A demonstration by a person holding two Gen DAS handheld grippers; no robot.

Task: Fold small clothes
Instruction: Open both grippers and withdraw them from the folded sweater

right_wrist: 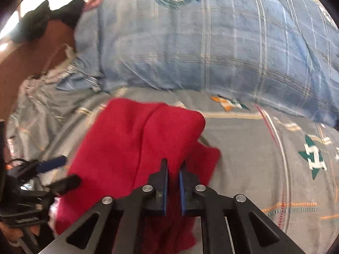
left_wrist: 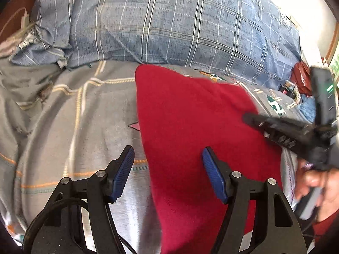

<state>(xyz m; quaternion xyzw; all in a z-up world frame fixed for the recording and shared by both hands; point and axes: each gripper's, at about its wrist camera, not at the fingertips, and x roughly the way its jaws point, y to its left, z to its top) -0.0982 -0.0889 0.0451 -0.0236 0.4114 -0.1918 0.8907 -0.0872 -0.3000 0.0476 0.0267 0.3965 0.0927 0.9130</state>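
Note:
A red fleece garment (left_wrist: 190,122) lies on the grey patterned bed sheet (left_wrist: 70,127). My left gripper (left_wrist: 168,154) is open above its left edge, with one blue pad over the sheet and the other over the red cloth. In the right wrist view my right gripper (right_wrist: 173,167) is shut on a fold of the red garment (right_wrist: 135,146) and lifts its right side. The right gripper also shows in the left wrist view (left_wrist: 275,127), blurred, at the garment's right edge. The left gripper shows in the right wrist view (right_wrist: 55,169), open at the garment's left.
A large blue plaid pillow (left_wrist: 169,25) lies along the far side of the bed. A brown wooden headboard (right_wrist: 31,50) stands at the left with a black item (right_wrist: 42,19) on top. Red and dark clutter (left_wrist: 296,78) sits at the far right.

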